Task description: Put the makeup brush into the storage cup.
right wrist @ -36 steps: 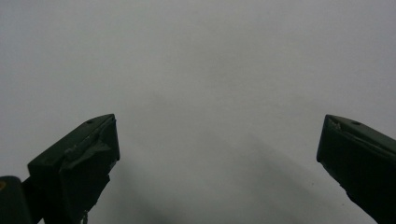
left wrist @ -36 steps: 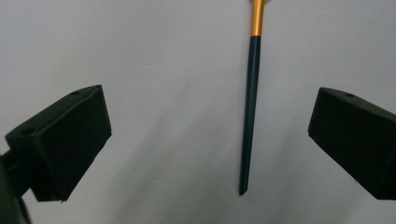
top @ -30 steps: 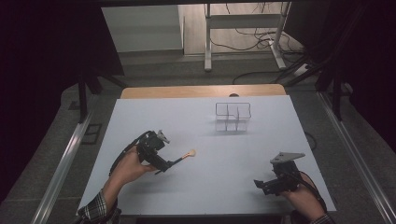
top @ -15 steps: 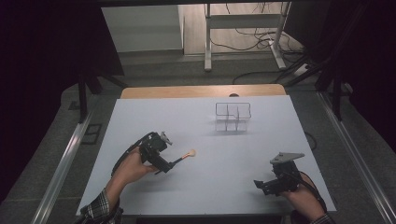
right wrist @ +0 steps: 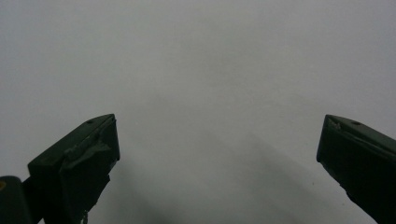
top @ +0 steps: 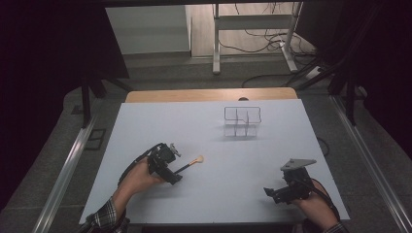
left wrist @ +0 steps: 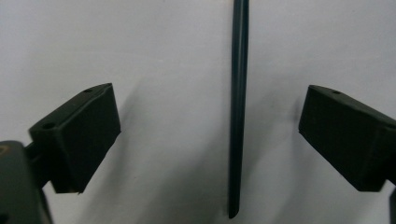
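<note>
At seven o'clock on the table, left gripper closing wide jaws around, not yet pinching, spoon; dark handle lying between them in left gripper view. At five o'clock, right gripper gaping, holding nothing.

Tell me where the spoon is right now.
In the high view the spoon lies on the white table, left of centre, nearer the person than the wire rack. Its dark handle runs between the open jaws of the left gripper, untouched.
</note>
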`<state>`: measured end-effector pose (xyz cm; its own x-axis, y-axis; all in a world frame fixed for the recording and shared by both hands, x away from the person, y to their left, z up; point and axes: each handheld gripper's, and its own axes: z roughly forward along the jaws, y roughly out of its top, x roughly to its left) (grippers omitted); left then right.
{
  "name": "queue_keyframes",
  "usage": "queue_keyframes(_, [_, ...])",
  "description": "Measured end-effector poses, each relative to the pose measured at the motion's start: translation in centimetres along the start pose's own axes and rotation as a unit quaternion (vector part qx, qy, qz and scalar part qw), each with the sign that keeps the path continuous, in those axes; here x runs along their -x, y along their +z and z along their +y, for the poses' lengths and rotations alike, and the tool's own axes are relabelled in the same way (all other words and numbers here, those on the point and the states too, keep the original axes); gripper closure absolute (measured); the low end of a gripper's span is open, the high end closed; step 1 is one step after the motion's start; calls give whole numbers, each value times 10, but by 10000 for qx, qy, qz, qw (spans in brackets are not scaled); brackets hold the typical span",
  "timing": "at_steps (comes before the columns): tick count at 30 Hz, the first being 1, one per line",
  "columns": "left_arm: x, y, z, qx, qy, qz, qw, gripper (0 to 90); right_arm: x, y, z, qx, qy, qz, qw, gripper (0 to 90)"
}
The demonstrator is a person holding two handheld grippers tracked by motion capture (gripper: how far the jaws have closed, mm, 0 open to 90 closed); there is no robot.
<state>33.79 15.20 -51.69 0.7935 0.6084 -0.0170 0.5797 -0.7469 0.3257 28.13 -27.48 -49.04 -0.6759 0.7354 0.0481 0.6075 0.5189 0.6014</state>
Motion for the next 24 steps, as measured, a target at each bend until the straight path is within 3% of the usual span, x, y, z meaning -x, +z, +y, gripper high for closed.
queue_keyframes(5, [-2,3,-2,-37,-30,-150,9999,125,0,0,0,-17,-8,5,10000,0])
queue_keyframes(11, [-1,-1,-4,28,29,-185,9998,232,-1,1,0,-33,-34,10,10000,0])
queue_keyframes(12, [0,-2,-4,43,26,-176,9998,345,0,1,0,-37,-49,11,10000,0])
queue_keyframes(13, [-1,-3,-4,51,27,-186,9998,345,0,1,0,-37,-49,11,10000,0])
queue_keyframes(14, [-1,-5,-5,63,17,-187,9998,481,-1,1,0,-41,-63,14,10000,0])
queue_keyframes(19, [2,-7,-1,-90,41,-274,9996,817,-1,1,0,-56,-94,28,9999,0])
queue_keyframes(24, [4,-7,1,-185,53,-220,9996,849,-1,1,0,-60,-103,28,9999,0])
